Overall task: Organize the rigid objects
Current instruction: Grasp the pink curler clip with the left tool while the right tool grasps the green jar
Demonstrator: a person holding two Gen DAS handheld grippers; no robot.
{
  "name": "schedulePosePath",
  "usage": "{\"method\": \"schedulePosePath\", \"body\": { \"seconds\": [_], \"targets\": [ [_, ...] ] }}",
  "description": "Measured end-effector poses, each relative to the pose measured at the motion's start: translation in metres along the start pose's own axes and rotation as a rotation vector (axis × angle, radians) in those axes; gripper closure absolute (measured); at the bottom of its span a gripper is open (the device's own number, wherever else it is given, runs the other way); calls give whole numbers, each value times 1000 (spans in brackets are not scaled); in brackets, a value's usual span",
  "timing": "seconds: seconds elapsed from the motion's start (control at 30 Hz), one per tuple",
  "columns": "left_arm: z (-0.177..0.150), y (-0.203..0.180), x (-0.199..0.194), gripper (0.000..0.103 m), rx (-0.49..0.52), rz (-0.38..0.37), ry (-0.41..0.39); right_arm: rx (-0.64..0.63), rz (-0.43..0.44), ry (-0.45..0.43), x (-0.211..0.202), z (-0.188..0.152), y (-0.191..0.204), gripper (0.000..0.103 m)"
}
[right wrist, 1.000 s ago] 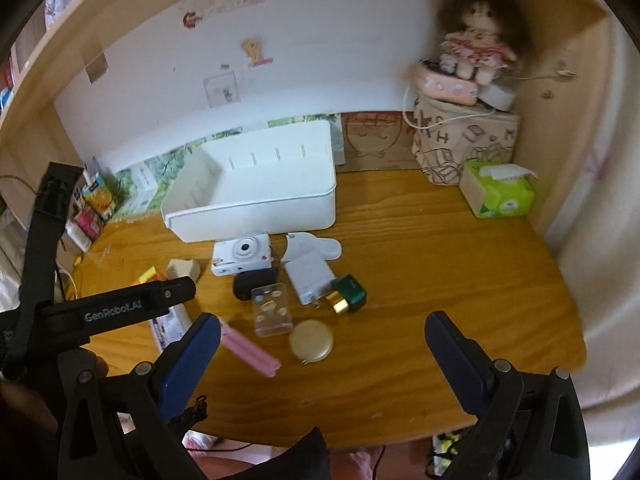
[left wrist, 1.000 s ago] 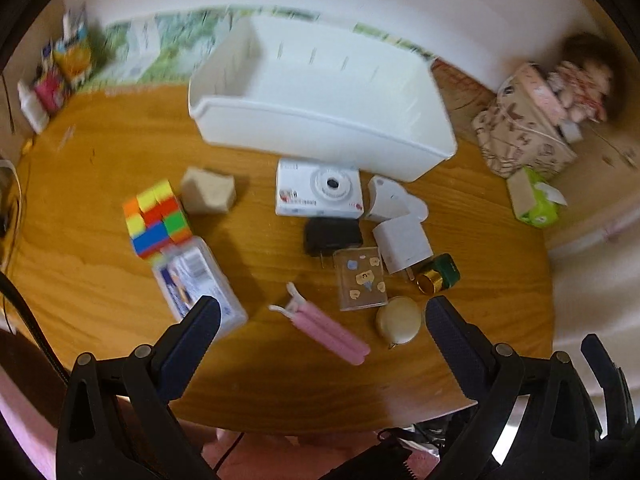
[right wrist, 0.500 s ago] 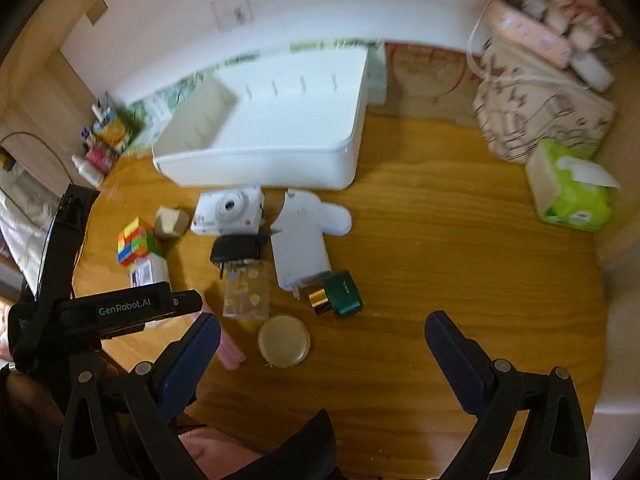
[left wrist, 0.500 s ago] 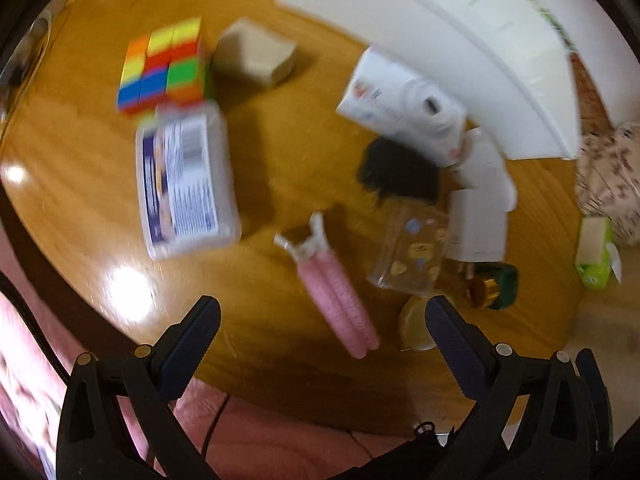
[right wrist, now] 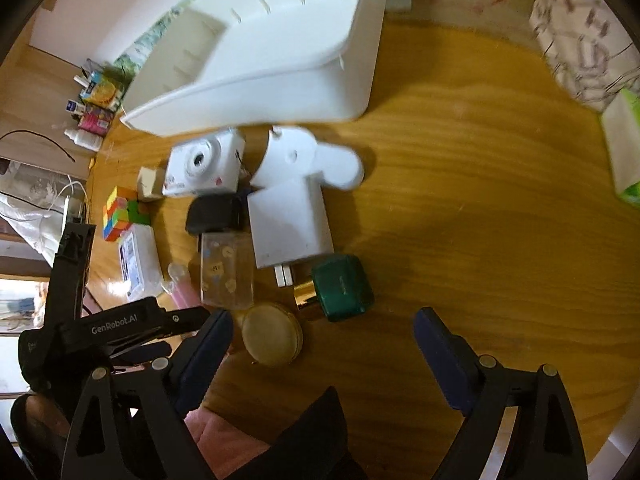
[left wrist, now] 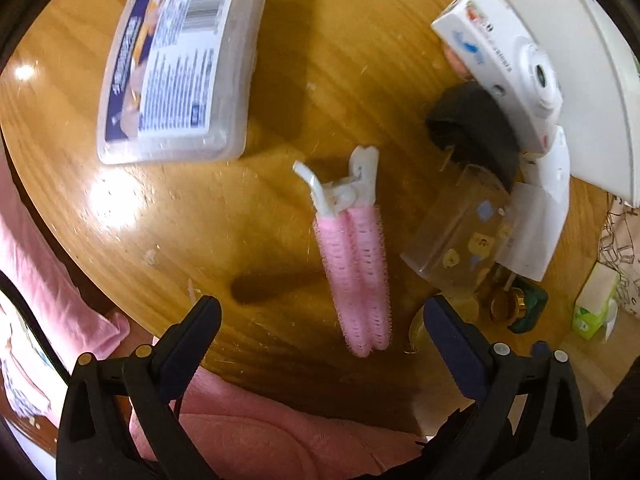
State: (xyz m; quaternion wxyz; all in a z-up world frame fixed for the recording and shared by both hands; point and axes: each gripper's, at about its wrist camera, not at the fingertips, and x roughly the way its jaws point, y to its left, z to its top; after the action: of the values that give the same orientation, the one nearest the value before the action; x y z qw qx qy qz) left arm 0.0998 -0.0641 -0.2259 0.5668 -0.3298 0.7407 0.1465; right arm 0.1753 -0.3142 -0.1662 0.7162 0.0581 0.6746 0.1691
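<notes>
Left gripper (left wrist: 322, 330) open, empty; pink hair-roller clip (left wrist: 354, 264) lies between its tips, long axis roughly along them (probably nearest).

1. The table (left wrist: 280, 60) is varnished wood; glossy, grain showing, with bright glare spots;
2. the hair clip (left wrist: 356, 268) has fuzzy pink rollers and smooth white plastic;
3. the storage box (left wrist: 180, 64) is frosted plastic with a printed paper label;
4. the white bin (right wrist: 280, 40) looks like smooth matt plastic;
5. the green bottle (right wrist: 342, 288) is glossy with a shiny gold cap.
</notes>
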Motion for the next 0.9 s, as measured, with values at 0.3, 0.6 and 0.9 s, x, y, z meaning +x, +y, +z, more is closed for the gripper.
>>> {"method": "schedulePosePath", "body": {
  "seconds": [0.3, 0.6, 0.9],
  "targets": [
    [1, 7, 28, 9, -31, 8, 8, 13, 53, 151, 27, 0, -8, 17],
    [1, -20, 8, 31, -28, 33, -21, 41, 26, 163, 37, 4, -16, 26],
    [-4, -17, 4, 74, -29, -17, -32, 67, 24, 149, 42, 8, -17, 48]
  ]
}}
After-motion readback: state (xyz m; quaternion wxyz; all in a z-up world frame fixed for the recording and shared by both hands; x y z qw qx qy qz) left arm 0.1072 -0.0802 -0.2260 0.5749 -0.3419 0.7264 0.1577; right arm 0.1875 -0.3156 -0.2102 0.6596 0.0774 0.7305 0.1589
